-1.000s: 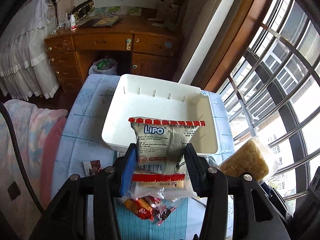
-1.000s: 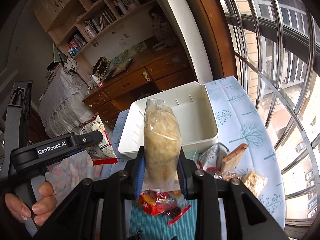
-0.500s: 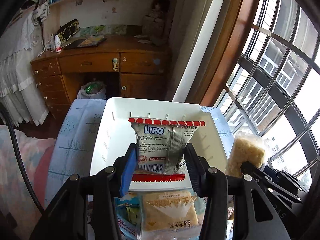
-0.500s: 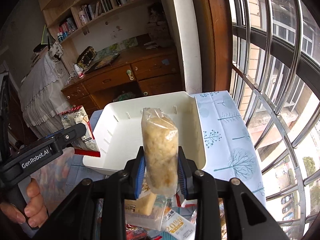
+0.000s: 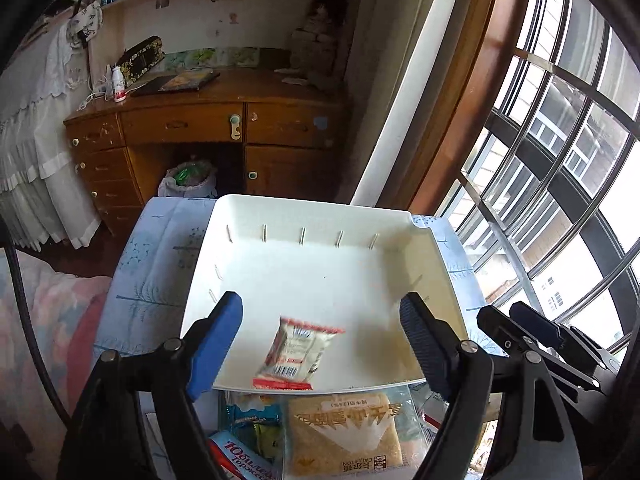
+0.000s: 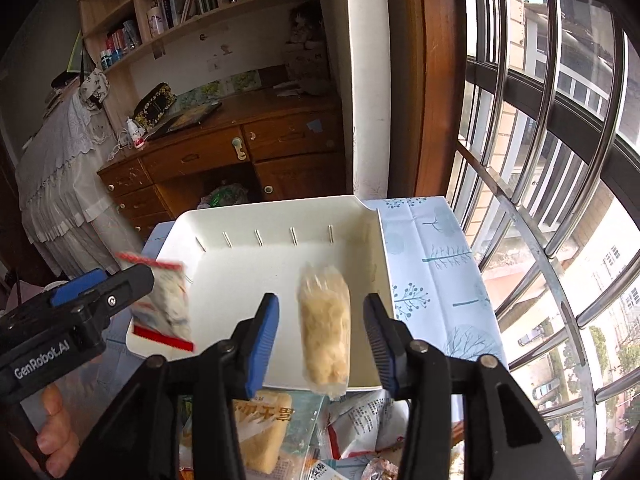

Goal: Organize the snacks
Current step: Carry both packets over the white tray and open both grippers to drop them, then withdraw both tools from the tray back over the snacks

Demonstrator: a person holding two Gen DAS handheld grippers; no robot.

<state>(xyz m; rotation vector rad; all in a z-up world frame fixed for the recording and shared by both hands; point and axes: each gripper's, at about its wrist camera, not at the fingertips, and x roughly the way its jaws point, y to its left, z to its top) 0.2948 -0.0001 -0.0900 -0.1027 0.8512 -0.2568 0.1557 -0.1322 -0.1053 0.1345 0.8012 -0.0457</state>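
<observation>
Your left gripper [image 5: 320,344] has its jaws spread wide with nothing between them, and your right gripper [image 6: 322,330] is just as wide. The red-edged snack packet [image 5: 298,354] appears blurred over the near edge of the white tray [image 5: 320,264]; whether it touches the tray floor you cannot tell. The clear bag of pale puffed snack [image 6: 325,326] sits between your right fingers but touches neither pad, over the near right part of the tray.

The tray stands on a tree-print tablecloth [image 6: 436,264]. On the near side of the tray lies a heap of other snacks: a tan cake packet [image 5: 344,432] just under its near rim, a blue wrapper [image 5: 250,412] to its left, and a white foil pack [image 6: 360,420] to its right. Beyond the table's far end stands a wooden desk [image 5: 208,128]; barred windows [image 5: 560,160] run along the right.

Only the right wrist view shows your left hand [image 6: 56,436] on the gripper handle and the red-edged packet seen from the side. Only the left wrist view shows that packet's barcode face.
</observation>
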